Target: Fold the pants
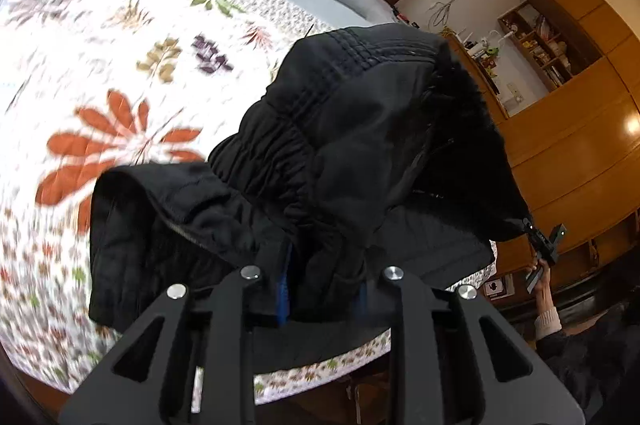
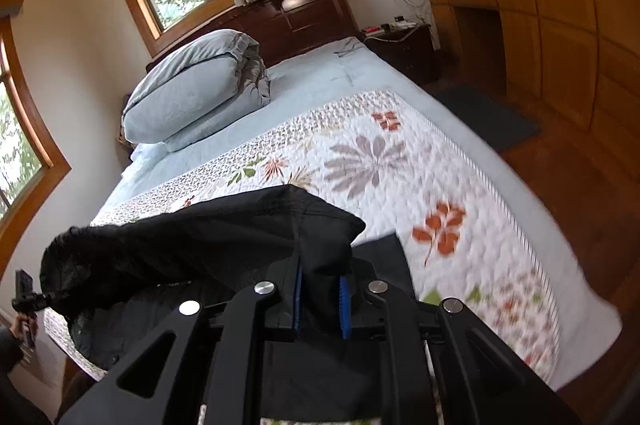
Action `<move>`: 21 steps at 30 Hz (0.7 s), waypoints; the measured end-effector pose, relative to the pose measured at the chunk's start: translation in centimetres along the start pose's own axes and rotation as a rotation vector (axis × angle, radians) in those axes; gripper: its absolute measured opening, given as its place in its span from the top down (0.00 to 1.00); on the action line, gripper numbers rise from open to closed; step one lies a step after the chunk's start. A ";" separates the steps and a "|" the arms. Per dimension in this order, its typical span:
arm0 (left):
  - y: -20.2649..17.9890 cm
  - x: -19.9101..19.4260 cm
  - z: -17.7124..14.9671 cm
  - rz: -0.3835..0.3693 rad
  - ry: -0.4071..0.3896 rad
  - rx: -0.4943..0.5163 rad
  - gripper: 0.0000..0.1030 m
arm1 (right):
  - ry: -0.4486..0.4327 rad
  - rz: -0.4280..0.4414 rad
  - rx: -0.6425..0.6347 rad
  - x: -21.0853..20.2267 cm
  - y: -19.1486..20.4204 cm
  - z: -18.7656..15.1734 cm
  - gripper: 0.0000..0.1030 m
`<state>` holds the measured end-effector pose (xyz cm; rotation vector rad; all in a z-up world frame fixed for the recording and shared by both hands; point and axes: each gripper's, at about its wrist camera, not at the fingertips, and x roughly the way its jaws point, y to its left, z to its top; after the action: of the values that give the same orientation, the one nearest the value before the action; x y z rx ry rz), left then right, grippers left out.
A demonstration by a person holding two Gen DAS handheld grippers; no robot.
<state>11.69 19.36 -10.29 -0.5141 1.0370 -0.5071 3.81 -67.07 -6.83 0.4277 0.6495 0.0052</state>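
**Both grippers clamped on pants, lifted over bed**

Left gripper (image 1: 322,299): blue pads pinched together on black fabric, near the elastic waistband by the look of it. Right gripper (image 2: 322,299): pads also closed on a bunch of cloth, a small gap filled w/ fabric.

Pants (image 1: 320,153) hang between the two tools, raised off the quilt (image 1: 120,73) at the near end of the bed; part of the cloth drapes down onto the quilt. Judgement: two-point hold is there to keep the edge taut so one half can be carried over the other, i.e. mid-fold, not yet laid flat. Blur on the quilt suggests motion.

Views differ: left wrist cam shows waistband gathers, a fleecy lining at right, and the other tool w/ the person's hand far right. Right wrist cam hides the waistband but shows a flat dark panel on the quilt just right of the tool, plus folded duvet (image 2: 196,93) at far left, well apart.
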 end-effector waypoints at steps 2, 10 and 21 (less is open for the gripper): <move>0.3 0.4 -0.7 0.036 0.013 0.016 0.73 | 0.010 -0.005 0.022 0.0 -0.1 -1.3 0.87; 3.2 -3.2 -3.7 0.115 -0.035 -0.037 0.50 | 0.086 -0.053 0.122 0.9 -2.3 -7.0 0.87; 4.1 -5.9 -9.9 0.159 -0.005 -0.127 0.36 | 0.120 -0.080 0.193 2.3 -3.0 -10.4 0.85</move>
<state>0.95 24.57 -12.95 -0.5396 1.0998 -0.3008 -0.83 -65.45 -16.73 0.5906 0.7882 -0.1097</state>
